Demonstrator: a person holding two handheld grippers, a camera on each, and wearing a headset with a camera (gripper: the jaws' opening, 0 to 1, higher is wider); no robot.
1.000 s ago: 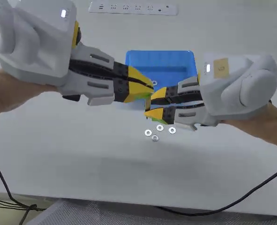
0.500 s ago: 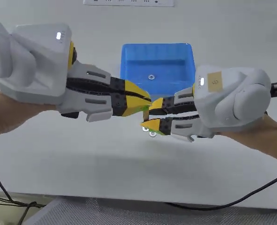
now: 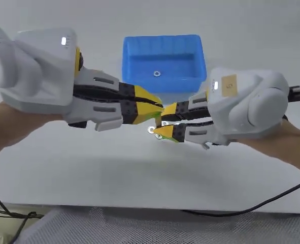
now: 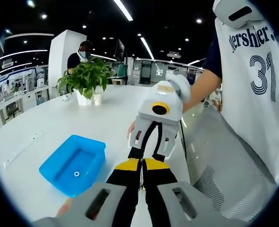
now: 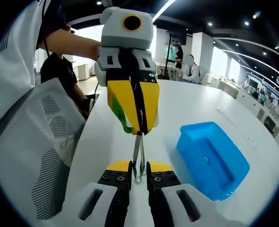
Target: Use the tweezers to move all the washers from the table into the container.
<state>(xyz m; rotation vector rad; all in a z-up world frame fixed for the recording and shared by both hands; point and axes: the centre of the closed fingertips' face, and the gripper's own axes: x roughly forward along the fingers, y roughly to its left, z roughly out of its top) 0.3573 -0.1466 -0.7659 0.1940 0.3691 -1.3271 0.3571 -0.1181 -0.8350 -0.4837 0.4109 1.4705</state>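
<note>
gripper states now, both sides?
Left gripper: shut on the thin metal tweezers.
Right gripper: jaws close on either side of the tweezer tips; whether it grips cannot be told.

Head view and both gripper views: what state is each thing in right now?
left gripper: shut on the tweezers.
right gripper: jaws flank the tweezers' tips; contact unclear.
tweezers: held, pointing into the right gripper.
washer at the tips: apparently pinched by the tweezers.
container: upright, open.
washer in the container: lying flat on its floor.
</note>
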